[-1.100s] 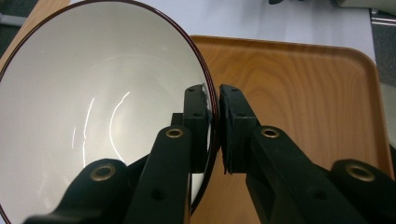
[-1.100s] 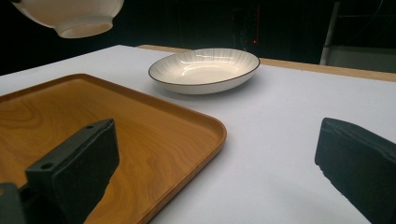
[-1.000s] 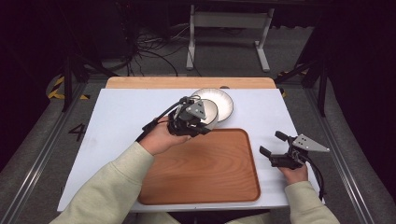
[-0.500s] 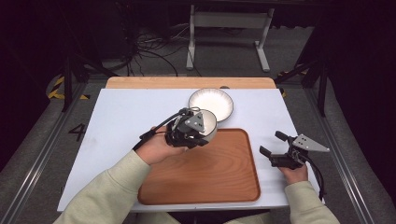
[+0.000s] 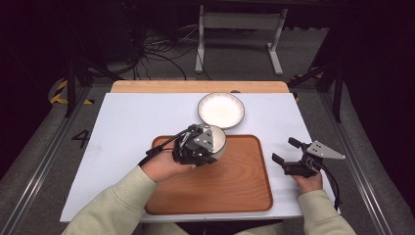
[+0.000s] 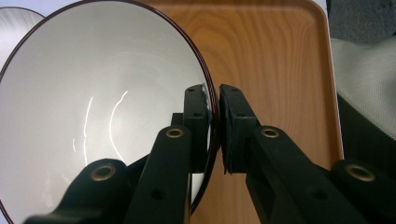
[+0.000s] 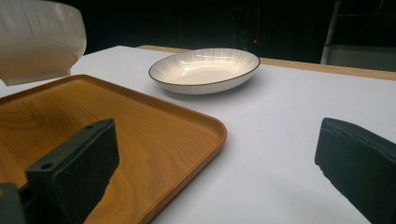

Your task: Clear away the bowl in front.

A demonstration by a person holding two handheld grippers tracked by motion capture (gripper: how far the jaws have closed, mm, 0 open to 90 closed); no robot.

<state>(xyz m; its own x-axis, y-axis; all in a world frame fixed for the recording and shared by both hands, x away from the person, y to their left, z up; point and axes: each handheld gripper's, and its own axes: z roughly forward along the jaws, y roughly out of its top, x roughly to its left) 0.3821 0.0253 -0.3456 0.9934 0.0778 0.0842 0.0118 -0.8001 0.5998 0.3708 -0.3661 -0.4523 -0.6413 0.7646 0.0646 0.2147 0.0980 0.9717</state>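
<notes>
Left gripper (image 5: pixel 208 149) reaching over the tray (image 5: pixel 235 191), jaws clamped on the bowl (image 5: pixel 218 142) rim, right gripper (image 5: pixel 288 156) low beside the tray, jaws apart

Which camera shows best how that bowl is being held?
The left gripper view: its fingers pinch the bowl rim. The high view hides most of it behind the left gripper; the right gripper view shows its outer wall.
</notes>
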